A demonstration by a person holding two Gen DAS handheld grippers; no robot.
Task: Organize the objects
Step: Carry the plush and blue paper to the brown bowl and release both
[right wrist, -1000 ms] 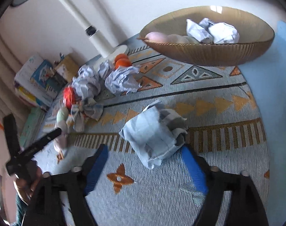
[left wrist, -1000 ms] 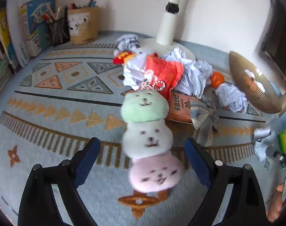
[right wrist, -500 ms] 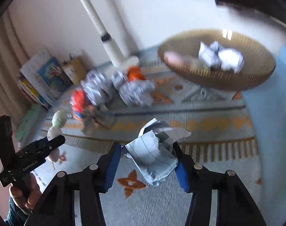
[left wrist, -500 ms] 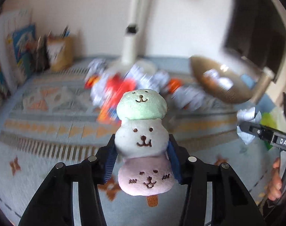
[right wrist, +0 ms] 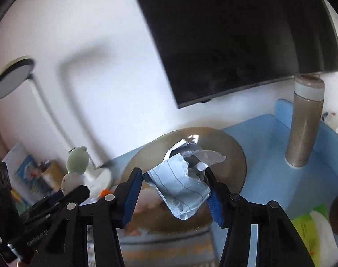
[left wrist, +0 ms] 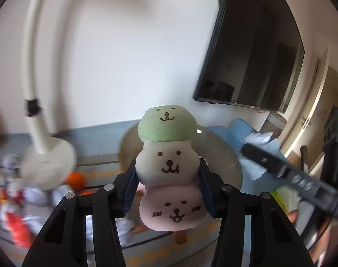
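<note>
**Holding one item in each gripper**

Clamping the stacked green, white and pink plush dumpling toy [left wrist: 169,169], your left gripper [left wrist: 167,191] pinches its white middle ball. Your right gripper [right wrist: 173,191] is clamped on the crumpled lined blue paper [right wrist: 182,189]. At 12 o'clock beyond both, the round woven brown basket [right wrist: 238,155] sits under the dark wall screen [right wrist: 235,33].

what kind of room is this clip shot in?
Most likely a living room or bedroom at home, on a table or desk top. Cues: a dark flat screen on the white wall, a white gooseneck lamp, and a patterned mat strewn with toys and crumpled paper.
</note>
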